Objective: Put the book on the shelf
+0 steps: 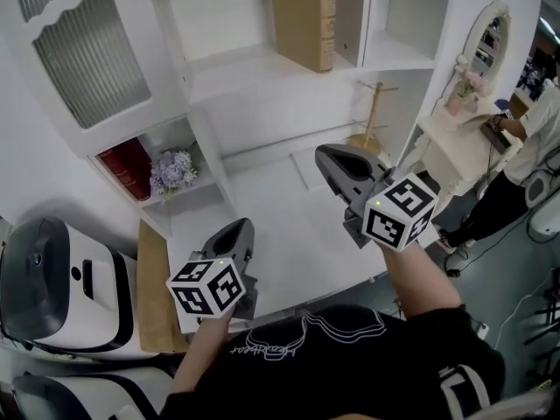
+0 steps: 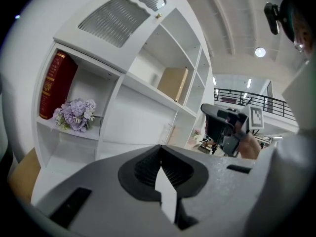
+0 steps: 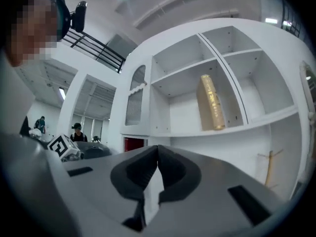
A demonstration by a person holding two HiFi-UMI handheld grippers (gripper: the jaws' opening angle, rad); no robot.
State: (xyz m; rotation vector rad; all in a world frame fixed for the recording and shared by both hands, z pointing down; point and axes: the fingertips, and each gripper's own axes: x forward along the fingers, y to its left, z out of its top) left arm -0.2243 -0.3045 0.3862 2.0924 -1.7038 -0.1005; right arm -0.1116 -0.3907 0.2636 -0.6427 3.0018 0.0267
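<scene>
A tan book (image 1: 304,20) stands upright on the upper shelf (image 1: 236,66) of a white cabinet, against a divider; it also shows in the left gripper view (image 2: 173,83) and as a gold spine in the right gripper view (image 3: 211,102). My left gripper (image 1: 239,227) hovers low over the white counter, jaws shut with nothing between them (image 2: 159,154). My right gripper (image 1: 325,156) is higher and to the right, below the book's shelf and well clear of it. Its jaws (image 3: 157,152) are shut and empty.
A red book (image 1: 127,169) and purple flowers (image 1: 173,171) fill a lower left cubby. A wooden stand (image 1: 374,116) rises at the counter's back right. A mirror table (image 1: 477,68) and a person (image 1: 525,147) are at the right; a white machine (image 1: 61,287) is at the left.
</scene>
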